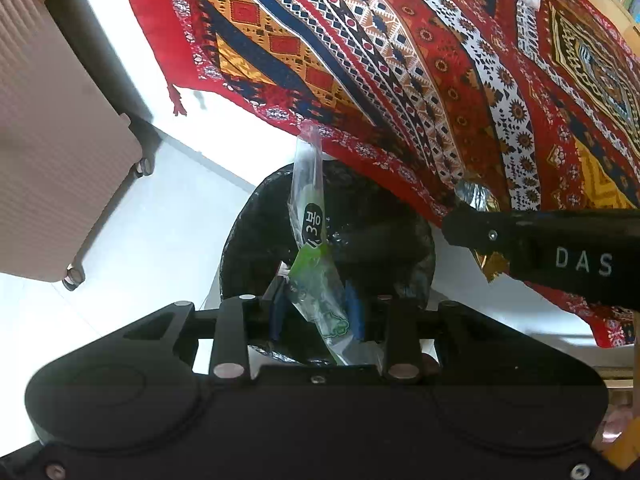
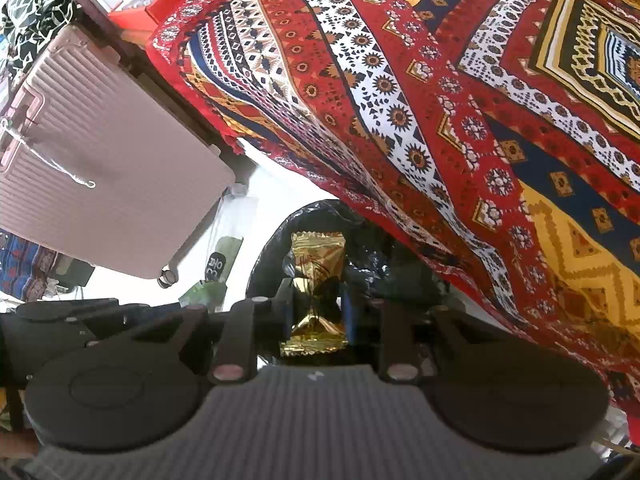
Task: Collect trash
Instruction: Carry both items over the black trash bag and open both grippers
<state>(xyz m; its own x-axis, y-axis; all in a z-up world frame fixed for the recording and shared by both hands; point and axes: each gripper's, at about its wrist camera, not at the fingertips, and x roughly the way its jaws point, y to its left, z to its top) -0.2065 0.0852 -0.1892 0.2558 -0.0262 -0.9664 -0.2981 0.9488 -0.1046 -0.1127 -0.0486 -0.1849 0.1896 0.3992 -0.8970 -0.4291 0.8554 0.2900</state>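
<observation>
Clear green-printed plastic wrapper (image 1: 316, 280) and gold foil wrapper (image 2: 316, 280), each upright above black-lined bin (image 1: 384, 216).

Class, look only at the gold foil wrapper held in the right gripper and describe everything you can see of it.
The shiny gold foil wrapper is a crinkled sweet-style packet with zigzag-cut ends and a faint dark leaf print. It is pinched narrow at its middle between the right gripper's two fingers, flaring above and below. It hangs over the black plastic-lined bin below the red patterned tablecloth; only the fingers appear to touch it.
</observation>
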